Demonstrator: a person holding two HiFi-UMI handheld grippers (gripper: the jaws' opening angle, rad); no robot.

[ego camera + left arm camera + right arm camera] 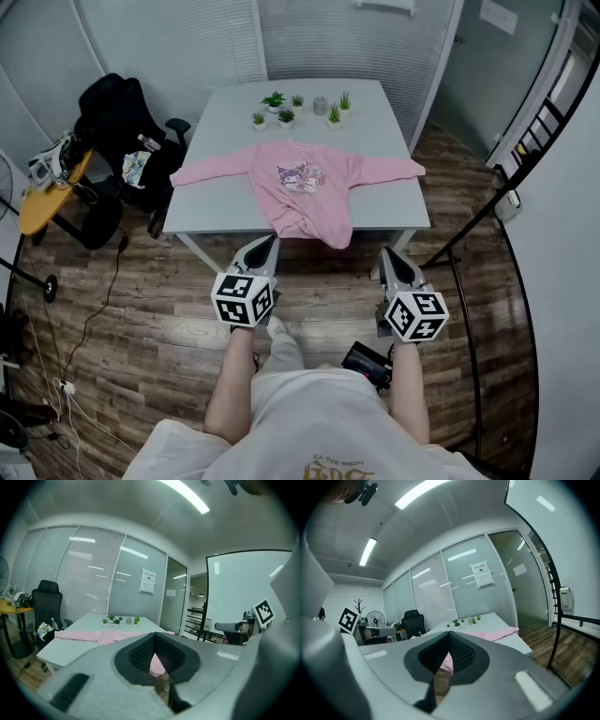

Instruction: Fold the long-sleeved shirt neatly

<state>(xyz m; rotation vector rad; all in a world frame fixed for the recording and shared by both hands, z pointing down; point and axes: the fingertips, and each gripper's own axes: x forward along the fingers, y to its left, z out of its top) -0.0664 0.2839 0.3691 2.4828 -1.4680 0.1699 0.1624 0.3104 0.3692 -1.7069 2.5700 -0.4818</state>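
Head view: pink shirt point(314, 214) on table point(225, 108) bears cartoon print point(300, 176), writing unreadable.

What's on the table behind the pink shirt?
Beyond the pink shirt, small potted plants and one small grey container stand on the white table. Whatever lies under the shirt is covered.

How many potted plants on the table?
6 small green potted plants at the white table's far edge: four left of the grey container, two right. None appear hidden.
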